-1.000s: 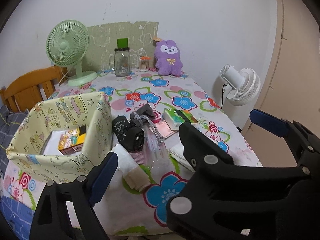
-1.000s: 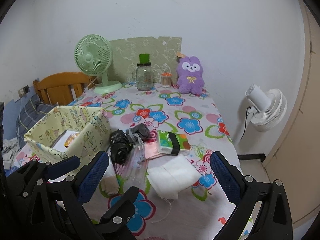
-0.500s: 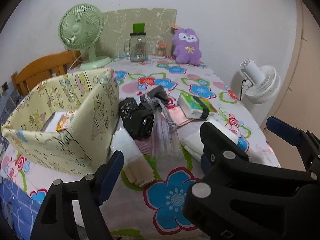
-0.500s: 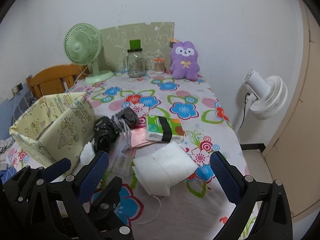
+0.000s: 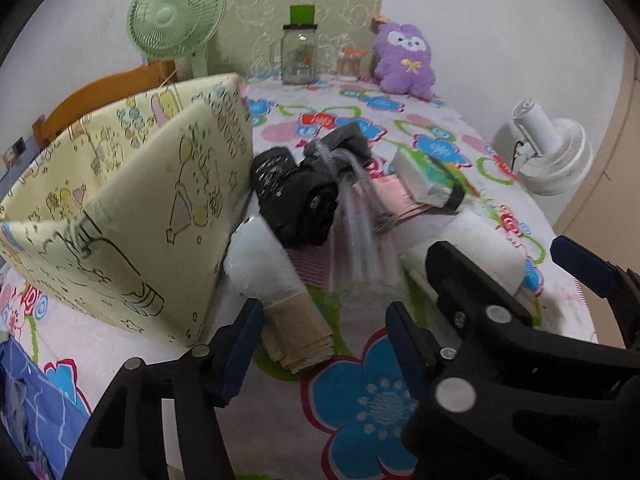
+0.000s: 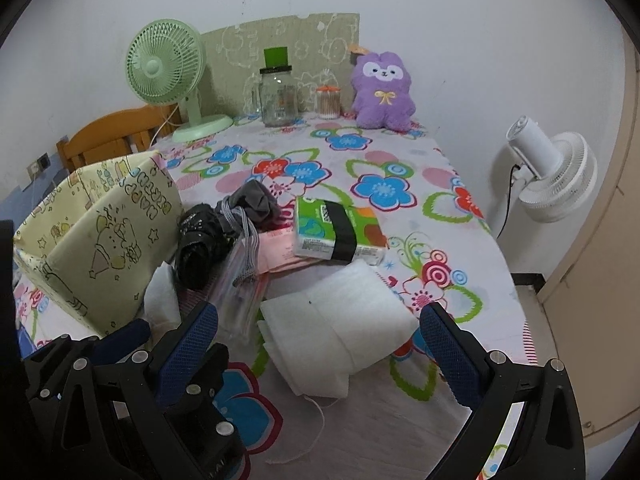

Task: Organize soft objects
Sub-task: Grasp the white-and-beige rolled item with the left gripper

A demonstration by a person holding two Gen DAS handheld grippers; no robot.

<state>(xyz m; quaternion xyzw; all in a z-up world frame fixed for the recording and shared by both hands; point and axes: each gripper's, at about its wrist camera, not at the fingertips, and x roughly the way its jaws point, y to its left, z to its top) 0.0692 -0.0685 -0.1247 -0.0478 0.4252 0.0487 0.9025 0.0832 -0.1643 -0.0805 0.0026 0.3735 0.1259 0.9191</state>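
The left gripper (image 5: 320, 328) is closing its jaws around the beige folded cloth (image 5: 298, 330) (not yet pinched); the right gripper (image 6: 320, 344) is gaping above the white padding (image 6: 340, 324).

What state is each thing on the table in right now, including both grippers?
Left gripper: open, jaws just closing, over the beige cloth, not gripping.
Right gripper: open, empty, over the white foam.
Box: open-topped, upright.
Jar: upright, lid on.
Green fan: upright.
Plush: upright against the wall.
Tissue pack: lying flat.
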